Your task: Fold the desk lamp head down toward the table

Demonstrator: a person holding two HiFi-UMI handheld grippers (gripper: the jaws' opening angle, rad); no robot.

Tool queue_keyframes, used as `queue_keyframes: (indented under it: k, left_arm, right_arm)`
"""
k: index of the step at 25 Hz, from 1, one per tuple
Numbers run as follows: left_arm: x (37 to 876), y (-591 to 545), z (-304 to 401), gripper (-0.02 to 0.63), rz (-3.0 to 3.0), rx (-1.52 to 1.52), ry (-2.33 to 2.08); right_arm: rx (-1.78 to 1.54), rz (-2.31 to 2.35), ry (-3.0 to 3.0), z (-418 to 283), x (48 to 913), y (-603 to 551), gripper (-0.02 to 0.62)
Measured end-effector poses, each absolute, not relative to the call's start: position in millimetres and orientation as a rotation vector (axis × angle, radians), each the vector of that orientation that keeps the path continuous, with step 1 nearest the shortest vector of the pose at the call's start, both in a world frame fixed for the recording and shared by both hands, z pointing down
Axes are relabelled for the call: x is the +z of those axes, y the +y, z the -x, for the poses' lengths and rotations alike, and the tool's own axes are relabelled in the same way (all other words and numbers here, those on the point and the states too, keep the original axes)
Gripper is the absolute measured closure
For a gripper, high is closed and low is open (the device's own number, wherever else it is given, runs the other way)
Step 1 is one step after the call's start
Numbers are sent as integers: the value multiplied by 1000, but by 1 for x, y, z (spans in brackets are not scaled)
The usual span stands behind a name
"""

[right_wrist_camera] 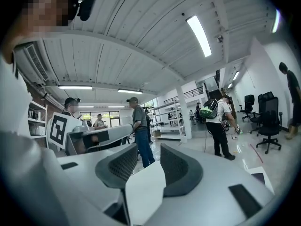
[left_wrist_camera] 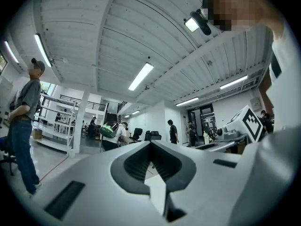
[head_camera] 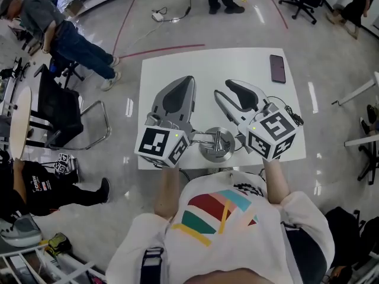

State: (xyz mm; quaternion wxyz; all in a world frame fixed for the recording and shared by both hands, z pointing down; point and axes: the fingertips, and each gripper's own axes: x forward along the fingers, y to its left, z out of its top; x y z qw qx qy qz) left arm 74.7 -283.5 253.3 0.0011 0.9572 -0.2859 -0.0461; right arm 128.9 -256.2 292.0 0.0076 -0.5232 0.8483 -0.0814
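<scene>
The silver desk lamp (head_camera: 216,145) stands at the near edge of the white table (head_camera: 207,64), between my two grippers. From above only its round base and a short metal arm show. The lamp head I cannot make out. My left gripper (head_camera: 188,81) is held level over the table to the lamp's left, pointing away from me, jaws shut and holding nothing (left_wrist_camera: 151,147). My right gripper (head_camera: 222,91) is to the lamp's right, open, with nothing between its fingers (right_wrist_camera: 143,166). Neither gripper touches the lamp.
A dark phone (head_camera: 277,68) lies at the table's far right corner. A black cable (head_camera: 291,115) runs along the right edge. A black chair (head_camera: 59,114) and a bending person (head_camera: 65,37) are left of the table; more people stand beyond it.
</scene>
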Motion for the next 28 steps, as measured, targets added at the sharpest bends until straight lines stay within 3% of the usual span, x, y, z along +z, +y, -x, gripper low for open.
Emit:
queue_keyframes:
  k: [28]
  left_arm:
    - [275,-288,-72,560,-2965,-82,-903]
  right_arm:
    - [-234,1687,2760,-116,317,-260,434]
